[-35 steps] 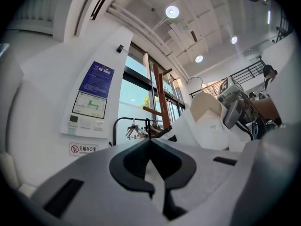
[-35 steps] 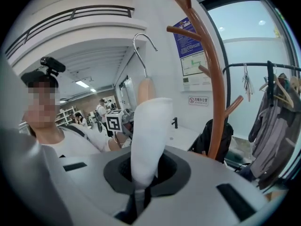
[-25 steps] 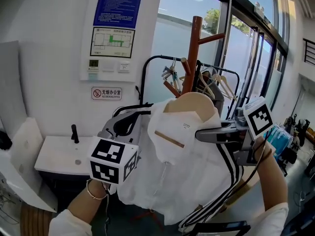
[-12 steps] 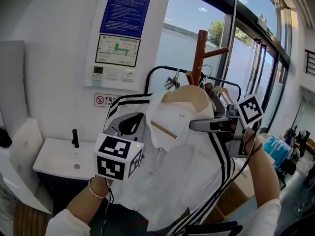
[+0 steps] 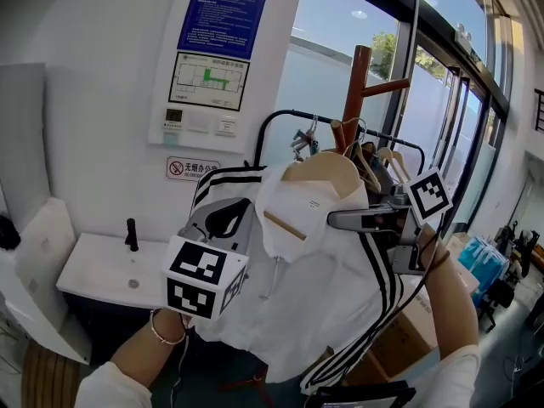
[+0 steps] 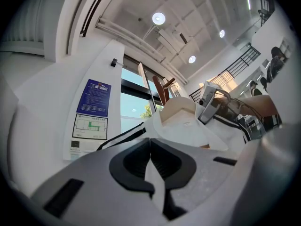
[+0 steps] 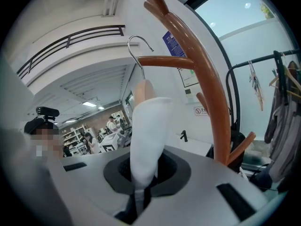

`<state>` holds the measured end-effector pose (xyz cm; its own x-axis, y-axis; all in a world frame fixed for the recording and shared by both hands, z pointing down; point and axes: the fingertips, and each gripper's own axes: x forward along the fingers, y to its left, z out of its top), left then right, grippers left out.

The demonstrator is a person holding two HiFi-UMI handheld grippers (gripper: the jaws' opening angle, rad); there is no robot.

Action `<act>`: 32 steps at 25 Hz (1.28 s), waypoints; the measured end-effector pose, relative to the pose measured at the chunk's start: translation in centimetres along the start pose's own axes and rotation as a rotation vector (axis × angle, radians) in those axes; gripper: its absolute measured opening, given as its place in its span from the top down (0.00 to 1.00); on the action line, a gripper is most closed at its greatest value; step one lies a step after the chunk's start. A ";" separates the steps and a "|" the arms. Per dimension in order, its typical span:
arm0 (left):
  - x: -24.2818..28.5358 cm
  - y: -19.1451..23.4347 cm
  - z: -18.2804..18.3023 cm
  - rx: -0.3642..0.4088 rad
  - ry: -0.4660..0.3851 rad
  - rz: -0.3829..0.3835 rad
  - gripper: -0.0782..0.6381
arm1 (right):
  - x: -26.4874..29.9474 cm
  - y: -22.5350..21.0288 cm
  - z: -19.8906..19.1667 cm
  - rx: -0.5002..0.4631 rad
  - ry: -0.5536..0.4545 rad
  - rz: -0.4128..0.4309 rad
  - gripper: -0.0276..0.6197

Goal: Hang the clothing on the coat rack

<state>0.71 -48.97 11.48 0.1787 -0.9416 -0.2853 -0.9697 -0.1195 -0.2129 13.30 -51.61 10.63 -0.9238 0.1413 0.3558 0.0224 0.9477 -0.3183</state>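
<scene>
Right now the white jacket (image 5: 314, 296) hangs in the air on its wooden hanger (image 5: 327, 172), carried between both grippers and resting on no surface. The left gripper (image 5: 219, 223) is clamped tight on a fold of cloth at one shoulder. The right gripper (image 5: 340, 220) is closed on the cloth-covered end of the hanger at the other shoulder. The hanger's long axis runs across from one gripper to the other. Its metal hook (image 7: 139, 44) rises above and beyond the right gripper, just beside a side peg (image 7: 164, 60) of the brown coat rack (image 5: 355, 100). Whether the hook is over that peg cannot be told. The right hand is nearer the rack, so it probably leads the placing.
</scene>
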 end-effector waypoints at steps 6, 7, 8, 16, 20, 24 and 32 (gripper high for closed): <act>0.5 0.5 -1.2 -0.013 0.012 -0.003 0.88 | 0.6 -1.8 -0.2 0.040 -0.009 0.010 0.92; 0.6 0.7 -1.4 -0.016 0.016 -0.002 0.88 | 0.7 -2.1 -0.3 0.042 -0.006 0.008 0.92; 0.7 0.7 -1.6 -0.019 0.019 -0.001 0.88 | 0.8 -2.4 -0.3 0.043 -0.003 0.005 0.92; 1.7 -0.7 -3.7 -0.039 0.054 -0.026 0.88 | 1.6 -3.8 -1.6 0.060 0.020 0.000 0.92; 1.9 -0.9 -4.9 -0.053 0.071 -0.035 0.88 | 1.8 -4.8 -2.1 0.077 0.018 -0.007 0.92; 2.2 -1.2 -5.5 -0.057 0.082 -0.049 0.88 | 1.8 -5.4 -2.3 0.091 -0.002 -0.009 0.91; 2.3 -2.5 -7.5 -0.094 0.109 -0.073 0.88 | 1.8 -6.9 -2.3 -0.086 0.026 -0.146 0.91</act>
<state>2.25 -53.26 18.39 0.2355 -0.9572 -0.1683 -0.9669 -0.2133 -0.1399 12.32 -57.22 15.46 -0.9095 0.0066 0.4155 -0.0776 0.9796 -0.1855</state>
